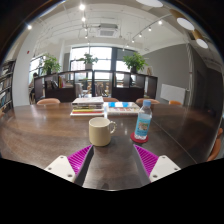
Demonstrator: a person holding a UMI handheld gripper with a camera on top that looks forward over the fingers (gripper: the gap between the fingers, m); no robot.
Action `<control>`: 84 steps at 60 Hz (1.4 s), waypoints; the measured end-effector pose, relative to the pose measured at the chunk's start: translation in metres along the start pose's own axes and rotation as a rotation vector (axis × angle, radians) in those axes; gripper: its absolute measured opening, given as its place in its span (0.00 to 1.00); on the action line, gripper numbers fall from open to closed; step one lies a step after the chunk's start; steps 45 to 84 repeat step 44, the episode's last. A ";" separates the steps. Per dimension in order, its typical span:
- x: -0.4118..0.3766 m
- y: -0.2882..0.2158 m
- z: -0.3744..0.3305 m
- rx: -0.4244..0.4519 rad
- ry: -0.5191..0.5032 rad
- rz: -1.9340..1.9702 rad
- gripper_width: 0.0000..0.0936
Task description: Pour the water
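Observation:
A cream mug (100, 130) with its handle to the right stands on the dark wooden table (40, 130), just ahead of my fingers. A clear water bottle (144, 122) with a blue label and a red band stands upright to the right of the mug, a little farther off. My gripper (112, 160) is open, its magenta pads (80, 158) spread wide on either side, and nothing is between them. The mug sits just beyond the left finger's tip.
A stack of books (88, 103) and a flat blue book (124, 105) lie on the table beyond the mug. Chairs (48, 101) line the far edge. Potted plants (136, 62) and windows are at the back.

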State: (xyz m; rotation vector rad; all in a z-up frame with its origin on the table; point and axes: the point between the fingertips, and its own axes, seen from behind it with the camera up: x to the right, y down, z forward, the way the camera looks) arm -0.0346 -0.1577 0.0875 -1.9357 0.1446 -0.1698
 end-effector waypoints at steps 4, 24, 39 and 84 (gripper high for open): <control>-0.021 -0.008 -0.019 0.017 -0.027 -0.007 0.85; -0.087 -0.037 -0.075 0.076 -0.111 -0.032 0.86; -0.100 -0.045 -0.095 0.102 -0.132 -0.030 0.85; -0.101 -0.042 -0.098 0.097 -0.132 -0.034 0.85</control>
